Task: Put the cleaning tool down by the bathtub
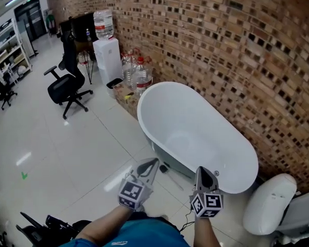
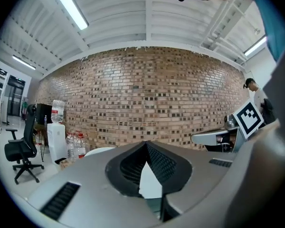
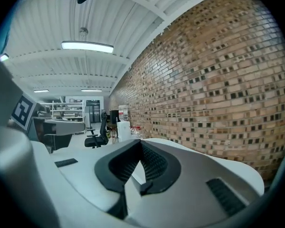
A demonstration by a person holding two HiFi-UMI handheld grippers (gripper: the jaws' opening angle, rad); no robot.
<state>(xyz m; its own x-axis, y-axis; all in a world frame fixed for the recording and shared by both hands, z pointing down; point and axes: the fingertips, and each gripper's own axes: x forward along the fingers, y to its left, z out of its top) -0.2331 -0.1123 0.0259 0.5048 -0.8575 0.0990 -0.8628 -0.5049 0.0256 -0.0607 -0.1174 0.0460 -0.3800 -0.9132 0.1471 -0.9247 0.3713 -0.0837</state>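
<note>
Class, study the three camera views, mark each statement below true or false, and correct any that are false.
1. The bathtub stands beside the brick wall. True.
2. The right gripper grips a brush. False: its jaws are shut with nothing between them.
3. The office chair is black. True.
4. The water dispenser has no bottle on top. False: a large bottle sits on it.
</note>
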